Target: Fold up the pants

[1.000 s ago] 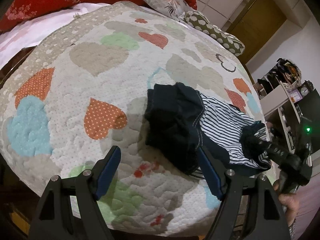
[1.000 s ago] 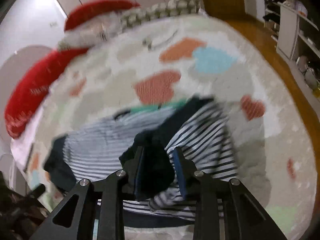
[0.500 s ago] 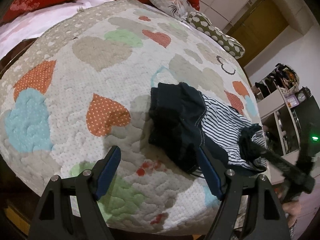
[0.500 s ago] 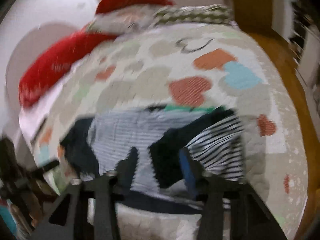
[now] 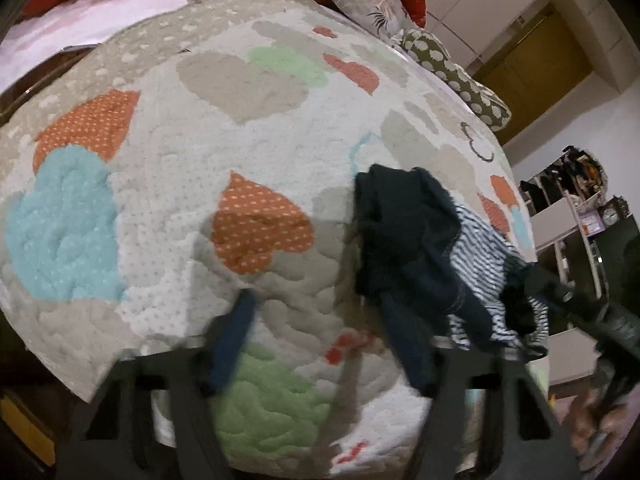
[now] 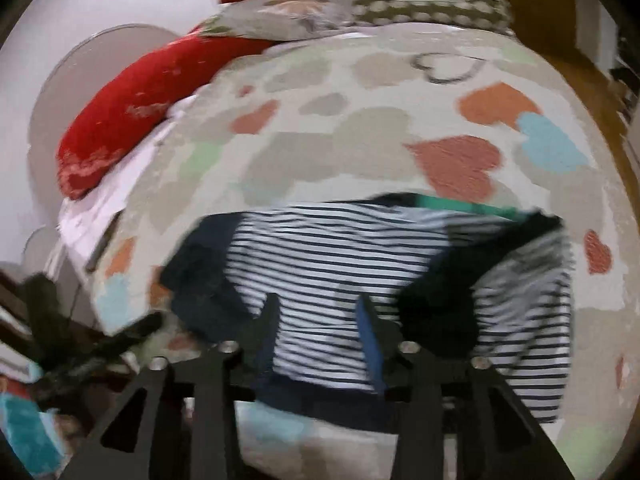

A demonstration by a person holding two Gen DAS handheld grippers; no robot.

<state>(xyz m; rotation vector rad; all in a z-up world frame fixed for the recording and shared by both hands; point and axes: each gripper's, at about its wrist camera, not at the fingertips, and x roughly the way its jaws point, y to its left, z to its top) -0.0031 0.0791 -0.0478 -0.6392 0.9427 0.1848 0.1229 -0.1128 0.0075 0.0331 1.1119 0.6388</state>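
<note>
- Two grippers hover at the foot edge of the bed (image 5: 248,136), which is covered by a quilt printed with hearts.
- Striped pants (image 6: 340,264) with dark navy cuffs lie crumpled on the quilt near that foot edge, toward the bed's right corner as the left wrist camera sees it (image 5: 416,248).
- Left gripper (image 5: 320,340) has its jaws spread wide, holding nothing; its right finger (image 5: 412,348) sits just beside the pants' dark cuff, though blur hides whether they touch.
- Right gripper (image 6: 320,340) has its jaws parted over the striped cloth, with no fabric pinched between them.
- Red pillows (image 6: 132,108) and patterned cushions (image 6: 432,10) line the head edge.
</note>
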